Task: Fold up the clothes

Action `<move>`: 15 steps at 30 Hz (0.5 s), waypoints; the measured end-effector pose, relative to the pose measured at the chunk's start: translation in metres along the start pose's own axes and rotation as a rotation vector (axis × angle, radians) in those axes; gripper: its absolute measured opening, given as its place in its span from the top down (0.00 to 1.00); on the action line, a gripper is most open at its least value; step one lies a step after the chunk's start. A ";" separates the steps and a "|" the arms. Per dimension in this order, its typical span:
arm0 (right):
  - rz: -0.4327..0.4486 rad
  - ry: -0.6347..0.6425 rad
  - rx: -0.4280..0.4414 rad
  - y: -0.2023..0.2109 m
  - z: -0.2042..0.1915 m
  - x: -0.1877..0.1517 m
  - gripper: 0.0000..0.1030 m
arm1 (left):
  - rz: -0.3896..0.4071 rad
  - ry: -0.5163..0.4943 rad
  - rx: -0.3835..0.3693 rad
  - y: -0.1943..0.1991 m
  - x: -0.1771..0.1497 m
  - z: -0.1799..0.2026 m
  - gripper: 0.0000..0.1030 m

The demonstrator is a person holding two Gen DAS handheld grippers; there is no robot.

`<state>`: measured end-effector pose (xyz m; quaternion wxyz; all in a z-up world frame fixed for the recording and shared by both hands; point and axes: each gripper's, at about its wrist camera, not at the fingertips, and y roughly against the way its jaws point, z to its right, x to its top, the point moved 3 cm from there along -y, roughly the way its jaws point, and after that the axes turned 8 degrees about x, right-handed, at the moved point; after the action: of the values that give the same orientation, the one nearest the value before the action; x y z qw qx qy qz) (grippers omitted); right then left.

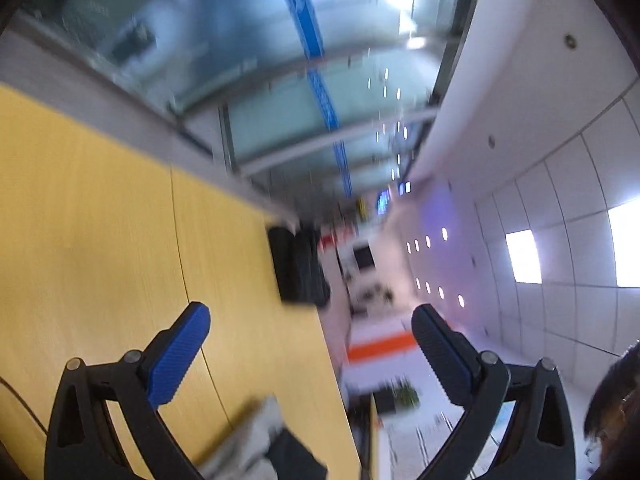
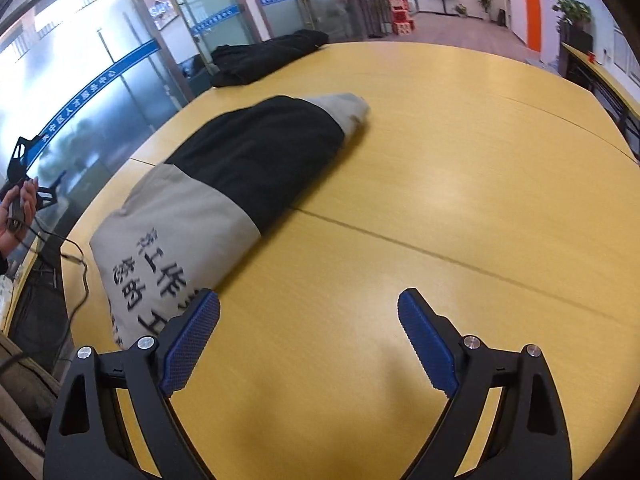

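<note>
A folded grey and black garment (image 2: 224, 196) with black printed characters lies on the yellow wooden table (image 2: 460, 184), left of centre in the right wrist view. My right gripper (image 2: 308, 336) is open and empty, low over the table just right of the garment's near end. My left gripper (image 1: 310, 354) is open and empty, lifted and tilted sideways; its view is blurred. A bit of the grey and black garment (image 1: 264, 444) shows at the bottom of the left wrist view. The left gripper also shows held in a hand at the far left of the right wrist view (image 2: 24, 184).
A second dark garment (image 2: 264, 58) lies at the table's far edge, also seen in the left wrist view (image 1: 298, 266). A black cable (image 2: 76, 268) trails off the table's left edge. Glass partitions stand behind the table. A counter (image 2: 600, 76) stands at the right.
</note>
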<state>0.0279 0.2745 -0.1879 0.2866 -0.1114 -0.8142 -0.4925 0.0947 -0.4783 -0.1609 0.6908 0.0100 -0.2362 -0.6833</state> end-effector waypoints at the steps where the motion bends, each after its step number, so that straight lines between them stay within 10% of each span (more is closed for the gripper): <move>1: -0.007 -0.007 -0.021 0.005 0.003 -0.005 0.10 | 0.055 -0.012 0.020 0.006 0.006 0.001 0.00; 6: 0.005 -0.076 -0.118 0.042 0.037 -0.017 0.11 | 0.017 -0.271 0.245 -0.008 0.021 0.013 0.00; 11: -0.006 -0.132 -0.045 0.056 0.054 -0.007 0.11 | -0.677 -0.726 0.471 -0.093 -0.067 0.016 0.00; 15: -0.049 -0.168 0.139 0.026 0.040 0.005 0.11 | -1.051 -0.863 0.431 -0.125 -0.178 -0.004 0.00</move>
<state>0.0214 0.3209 -0.1799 0.2122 -0.1121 -0.8701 -0.4305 -0.0135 -0.3192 -0.2620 0.0978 -0.0126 -0.5822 -0.8070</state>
